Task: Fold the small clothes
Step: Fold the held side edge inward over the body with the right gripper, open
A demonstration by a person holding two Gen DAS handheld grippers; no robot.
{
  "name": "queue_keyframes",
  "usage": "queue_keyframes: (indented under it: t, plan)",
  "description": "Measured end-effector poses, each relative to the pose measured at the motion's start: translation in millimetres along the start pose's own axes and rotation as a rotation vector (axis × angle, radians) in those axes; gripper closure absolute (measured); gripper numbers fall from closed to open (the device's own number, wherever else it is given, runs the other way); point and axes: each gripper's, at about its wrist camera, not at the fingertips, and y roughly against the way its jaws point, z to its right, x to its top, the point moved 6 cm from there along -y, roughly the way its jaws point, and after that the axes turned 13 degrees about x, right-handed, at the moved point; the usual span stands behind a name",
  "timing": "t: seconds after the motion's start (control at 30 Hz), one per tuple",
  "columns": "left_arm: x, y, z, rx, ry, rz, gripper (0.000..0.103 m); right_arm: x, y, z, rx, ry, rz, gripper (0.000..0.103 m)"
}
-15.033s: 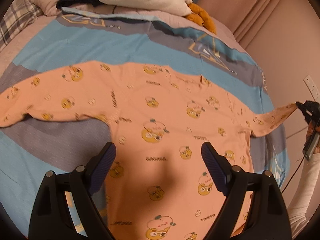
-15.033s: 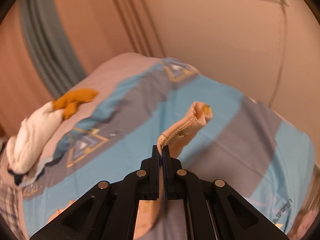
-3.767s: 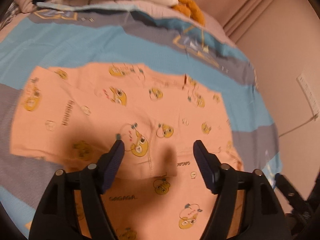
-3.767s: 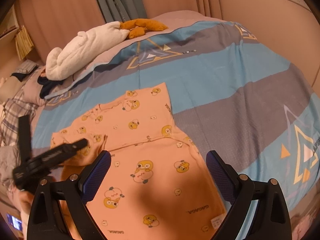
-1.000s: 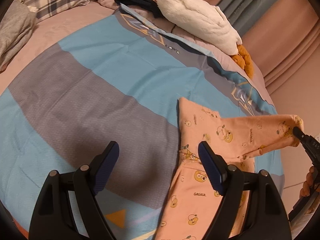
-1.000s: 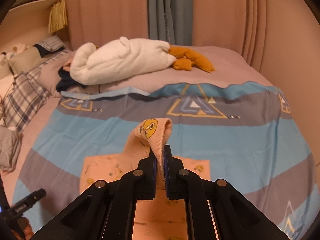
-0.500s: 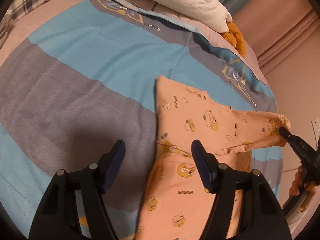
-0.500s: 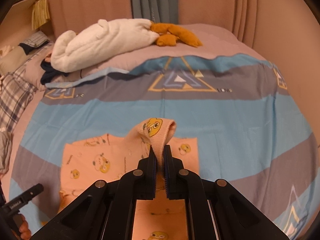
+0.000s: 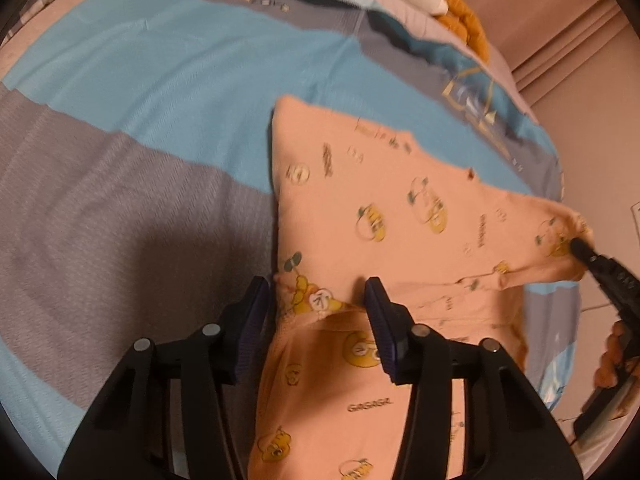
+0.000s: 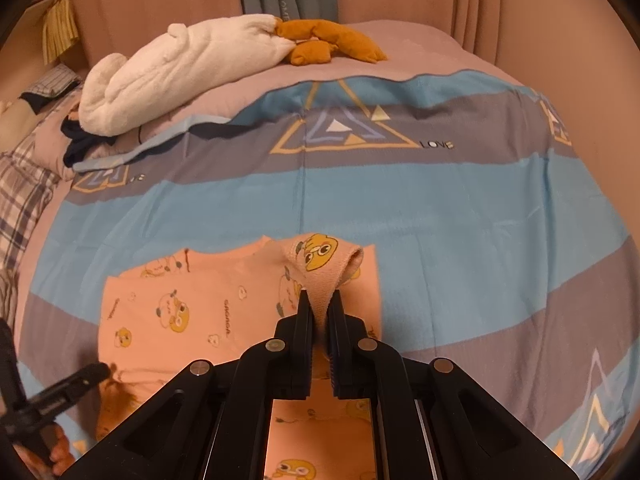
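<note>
your right gripper (image 10: 320, 300) is clamped on the ribbed cuff (image 10: 324, 268) of the peach sleeve, and the cuff stands up in a loop just above the jaw tips, a yellow cartoon face showing on its top. in your left wrist view the same gripper (image 9: 580, 246) comes in from 3 o'clock, pinching the sleeve end there, with your hand (image 9: 612, 360) on the handle lower down at 4 o'clock.

the peach shirt (image 9: 380, 216) lies on the blue and grey striped bedspread (image 9: 132, 128). in the left view it runs from the centre down to 6 o'clock, and the sleeve stretches out flat across it toward 3 o'clock. the folded left edge of the shirt runs straight up toward 12 o'clock.

your left gripper (image 9: 316, 306) sits low over that edge, its jaws partly apart and just now closing. a bunched fold (image 9: 316, 300) of fabric with a yellow print lies between the fingers, but the pads do not press on it yet. in the right wrist view this gripper (image 10: 98, 372) reaches in from 8 o'clock to the lower left corner of the shirt.

at 11 o'clock in the right view a white plush toy (image 10: 176, 72) rests on the far side of the bed, its orange feet (image 10: 332, 40) toward 12 o'clock. a plaid pillow (image 10: 20, 196) sits at 9 o'clock.
</note>
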Motion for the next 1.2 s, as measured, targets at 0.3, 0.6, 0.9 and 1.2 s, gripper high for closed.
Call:
queue_keyframes:
  t: [0.3, 0.6, 0.9, 1.2]
  plan:
    - [10.2, -9.3, -15.5, 0.039, 0.031, 0.04, 0.059, -6.4, -5.5, 17.3, 0.002, -0.032, -0.029, 0.096]
    - [13.5, -10.6, -21.9, 0.042, 0.032, 0.05, 0.062, -15.6, -16.0, 35.4, 0.0, -0.065, -0.074, 0.096]
    - [16.8, -13.2, -24.5, 0.033, 0.043, 0.041, 0.062, -30.7, -36.1, 57.2, -0.006, -0.113, -0.14, 0.096]
    - [10.9, -4.3, -25.1, 0.029, 0.034, 0.041, 0.062, -39.5, -37.4, 75.9, 0.002, -0.192, -0.134, 0.096]
